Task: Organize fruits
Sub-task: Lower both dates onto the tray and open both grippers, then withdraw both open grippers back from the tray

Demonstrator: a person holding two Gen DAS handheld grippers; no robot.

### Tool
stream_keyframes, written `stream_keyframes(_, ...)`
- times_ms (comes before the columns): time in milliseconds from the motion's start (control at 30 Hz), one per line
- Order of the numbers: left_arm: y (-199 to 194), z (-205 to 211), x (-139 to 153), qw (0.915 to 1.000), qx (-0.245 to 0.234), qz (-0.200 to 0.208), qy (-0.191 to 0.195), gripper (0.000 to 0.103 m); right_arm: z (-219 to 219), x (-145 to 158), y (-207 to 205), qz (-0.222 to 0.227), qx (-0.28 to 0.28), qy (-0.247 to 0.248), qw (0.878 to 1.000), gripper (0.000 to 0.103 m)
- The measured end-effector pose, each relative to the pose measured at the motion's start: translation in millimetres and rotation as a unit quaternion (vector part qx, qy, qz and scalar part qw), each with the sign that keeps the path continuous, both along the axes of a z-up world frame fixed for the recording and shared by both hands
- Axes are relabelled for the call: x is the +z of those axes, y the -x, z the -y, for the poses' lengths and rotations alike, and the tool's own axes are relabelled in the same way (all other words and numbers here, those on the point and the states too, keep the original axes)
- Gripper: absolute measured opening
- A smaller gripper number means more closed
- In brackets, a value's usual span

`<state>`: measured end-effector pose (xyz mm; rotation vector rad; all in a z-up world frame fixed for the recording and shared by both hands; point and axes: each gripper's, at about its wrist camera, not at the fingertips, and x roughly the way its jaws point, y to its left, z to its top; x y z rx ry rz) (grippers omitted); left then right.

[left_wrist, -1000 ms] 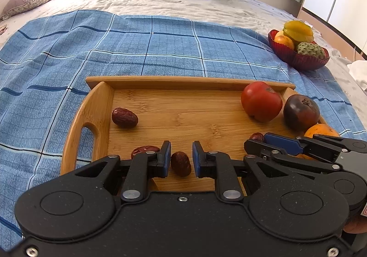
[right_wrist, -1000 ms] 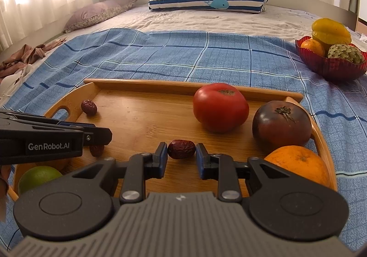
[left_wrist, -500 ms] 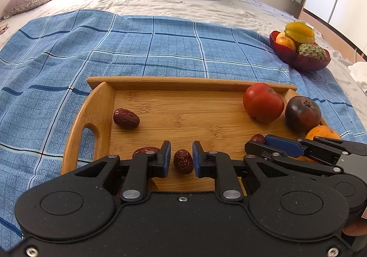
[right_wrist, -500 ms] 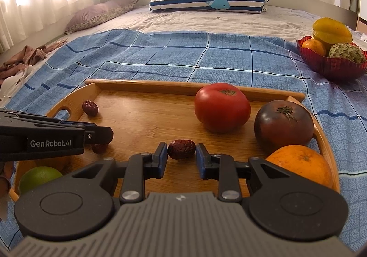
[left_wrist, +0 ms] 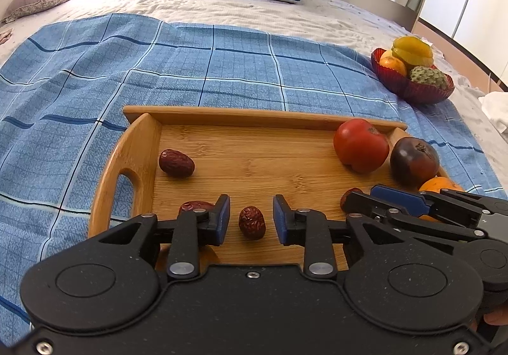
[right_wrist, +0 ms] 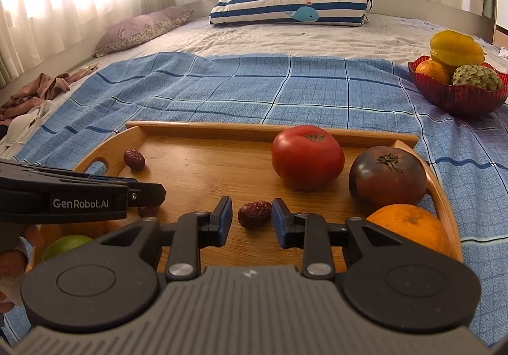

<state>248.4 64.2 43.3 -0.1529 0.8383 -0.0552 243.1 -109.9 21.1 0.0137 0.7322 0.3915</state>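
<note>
A wooden tray (left_wrist: 247, 115) (right_wrist: 203, 126) lies on a blue checked cloth. On it are several red dates, a red tomato (left_wrist: 360, 145) (right_wrist: 307, 157), a dark tomato (left_wrist: 414, 161) (right_wrist: 387, 175) and an orange (right_wrist: 409, 228). My left gripper (left_wrist: 251, 223) is open, with one date (left_wrist: 251, 223) lying on the tray between its pads, apart from both. My right gripper (right_wrist: 250, 217) is open around another date (right_wrist: 254, 214), which touches its right pad or nearly so. Another date (left_wrist: 176, 163) (right_wrist: 134, 159) lies near the tray's left handle. A green lime (right_wrist: 68, 245) sits at the tray's near left corner.
A red bowl (left_wrist: 412, 90) (right_wrist: 457, 96) with a star fruit, an orange and a custard apple stands on the cloth at the far right. A striped pillow (right_wrist: 290, 6) and a purple pillow (right_wrist: 139, 29) lie at the back of the bed. Clothes (right_wrist: 38, 88) lie at the left.
My left gripper has opened and pulled back a little, leaving its date lying on the tray. My right gripper has opened slightly around its date.
</note>
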Motion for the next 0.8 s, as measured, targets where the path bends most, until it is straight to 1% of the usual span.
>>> stream_keyframes(33, 0.8, -0.2, 0.6, 1.0, 0.0, 0.001, 0.0, 0.03, 0.6, 1.0, 0.4, 0.001, 0.0, -0.001, 1.0, 0.046)
stream_keyframes(67, 1.7, -0.6, 1.2, 1.0, -0.001, 0.002, -0.001, 0.03, 1.1, 2.0, 1.2, 0.003, -0.001, -0.002, 1.0, 0.05)
stream_keyframes(200, 6.8, -2.5, 4.4, 1.0, 0.0, 0.007, 0.0, 0.034, 2.8, 5.8, 4.9, 0.011, -0.006, 0.0, 1.0, 0.055)
stream_keyframes(267, 9.5, -3.0, 6.2, 0.9999, 0.0, 0.011, -0.002, 0.036, 4.7, 8.0, 6.5, 0.013, -0.012, -0.004, 1.0, 0.06)
stream_keyframes(300, 10.5, -3.2, 6.9, 0.9999, 0.0, 0.013, -0.004, 0.036, 5.6, 9.1, 7.3, 0.014, -0.013, -0.006, 1.0, 0.061)
stream_keyframes(367, 12.6, -3.7, 8.0, 0.9999, 0.001, 0.016, -0.006, 0.038, 7.4, 11.0, 8.7, 0.016, -0.015, -0.01, 1.0, 0.066)
stream_keyframes(567, 22.2, -7.2, 14.3, 0.9995, 0.004, 0.028, -0.012, 0.042, 13.6, 16.5, 13.0, 0.025, -0.026, -0.017, 0.999, 0.076)
stream_keyframes(667, 28.8, -8.3, 19.0, 0.9991, 0.004, 0.038, -0.018, 0.045, 17.2, 18.9, 15.7, 0.03, -0.032, -0.02, 0.999, 0.079)
stream_keyframes(800, 37.1, -7.9, 22.9, 0.9986, 0.0, 0.046, -0.026, 0.047, 21.3, 21.4, 19.3, 0.035, -0.038, -0.022, 0.998, 0.083)
